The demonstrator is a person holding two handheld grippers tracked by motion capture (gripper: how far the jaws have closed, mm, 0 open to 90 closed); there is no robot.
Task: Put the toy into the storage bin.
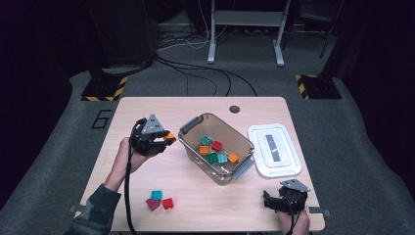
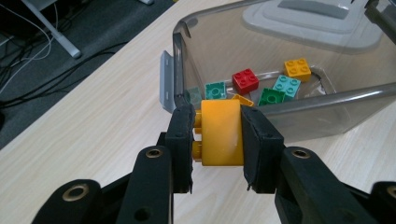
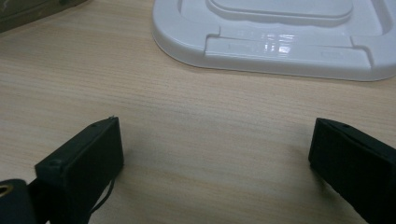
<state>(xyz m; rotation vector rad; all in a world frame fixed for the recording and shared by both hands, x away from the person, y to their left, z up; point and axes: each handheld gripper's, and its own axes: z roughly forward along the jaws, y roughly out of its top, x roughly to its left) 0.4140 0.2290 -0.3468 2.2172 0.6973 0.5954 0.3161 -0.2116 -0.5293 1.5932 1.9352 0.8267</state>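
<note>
A pale wooden table (image 1: 147,105) stands on grey carpet in a dark room, with cables and the legs of a metal stand (image 1: 246,29) on the floor beyond it. The left gripper (image 2: 217,133) is clamped on an orange block (image 2: 219,133), held above the tabletop just beside the clear tub (image 1: 191,142) of coloured blocks. The right gripper (image 3: 212,154) rests near the table's front edge, jaws wide apart with nothing between them, close to the white lid (image 1: 288,166). Three loose blocks (image 1: 160,200) lie near the front.
</note>
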